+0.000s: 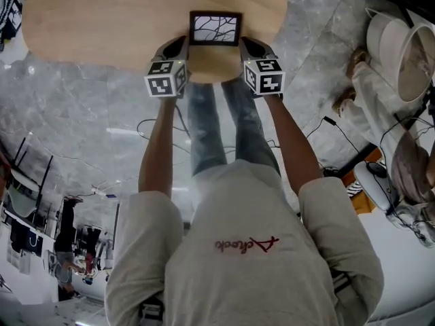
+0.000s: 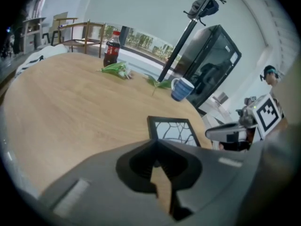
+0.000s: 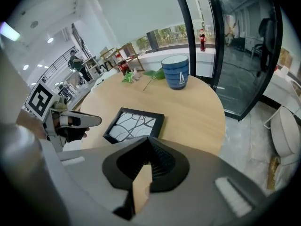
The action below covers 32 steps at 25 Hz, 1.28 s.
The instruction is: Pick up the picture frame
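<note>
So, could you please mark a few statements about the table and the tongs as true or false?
1. The picture frame lies flat on the wooden table. True.
2. The left tongs grip the frame. False: the left tongs are shut with nothing between them.
3. The right tongs stand wide open. False: the right tongs are shut and empty.
4. A blue mug stands upright on the table. True.
5. The cola bottle lies tipped over. False: the bottle stands upright.
</note>
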Tool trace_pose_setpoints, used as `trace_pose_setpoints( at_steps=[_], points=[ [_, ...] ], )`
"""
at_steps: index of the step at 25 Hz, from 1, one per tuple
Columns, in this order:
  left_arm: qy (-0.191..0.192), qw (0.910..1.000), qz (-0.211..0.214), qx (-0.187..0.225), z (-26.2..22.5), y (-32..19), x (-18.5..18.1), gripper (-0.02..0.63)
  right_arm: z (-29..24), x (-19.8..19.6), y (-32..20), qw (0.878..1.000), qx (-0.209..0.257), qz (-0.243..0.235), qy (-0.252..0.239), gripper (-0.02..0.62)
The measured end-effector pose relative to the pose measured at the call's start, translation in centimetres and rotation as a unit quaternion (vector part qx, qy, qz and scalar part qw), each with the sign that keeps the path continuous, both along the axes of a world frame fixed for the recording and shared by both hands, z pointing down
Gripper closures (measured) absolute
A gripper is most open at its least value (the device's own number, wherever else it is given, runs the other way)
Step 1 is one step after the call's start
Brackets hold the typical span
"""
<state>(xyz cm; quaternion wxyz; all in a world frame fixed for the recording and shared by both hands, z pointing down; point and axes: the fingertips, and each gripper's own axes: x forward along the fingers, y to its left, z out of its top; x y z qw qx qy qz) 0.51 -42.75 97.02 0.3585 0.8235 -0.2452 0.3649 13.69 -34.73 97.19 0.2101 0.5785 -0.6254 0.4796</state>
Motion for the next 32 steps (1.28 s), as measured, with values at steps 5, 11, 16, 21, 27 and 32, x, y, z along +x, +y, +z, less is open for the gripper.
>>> trace_pose_setpoints(
  at_steps=[5,11,16,21,27,32],
  points=[
    [-0.008,0.9999,-0.004,-0.014,1.9,-0.2,0.1,0.606,2.0,0.5,-0.3,0.999,-0.018,0.029,-0.008,0.551],
    [-0.014,0.9994,0.004,-0.032,3.2,0.5,0.7,0.477,3.7,0.3,0.4,0.998,-0.04,0.046,-0.019,0.475],
    [-0.02,0.9996,0.002,-0.022,3.5,0.5,0.9,0.453,3.8,0.4,0.2,0.998,-0.028,0.049,-0.012,0.468],
    [-0.021,0.9995,-0.008,-0.021,3.5,0.5,0.9,0.461,3.9,0.4,-0.2,0.998,-0.015,0.055,-0.017,0.466],
    [-0.026,0.9994,-0.008,-0.019,3.7,0.7,0.9,0.462,3.9,-0.4,-0.2,0.998,-0.03,0.048,-0.022,0.468],
    [-0.032,0.9994,-0.007,-0.011,3.9,0.7,0.9,0.471,4.2,-0.8,-0.4,0.998,-0.03,0.048,-0.016,0.495]
  ],
)
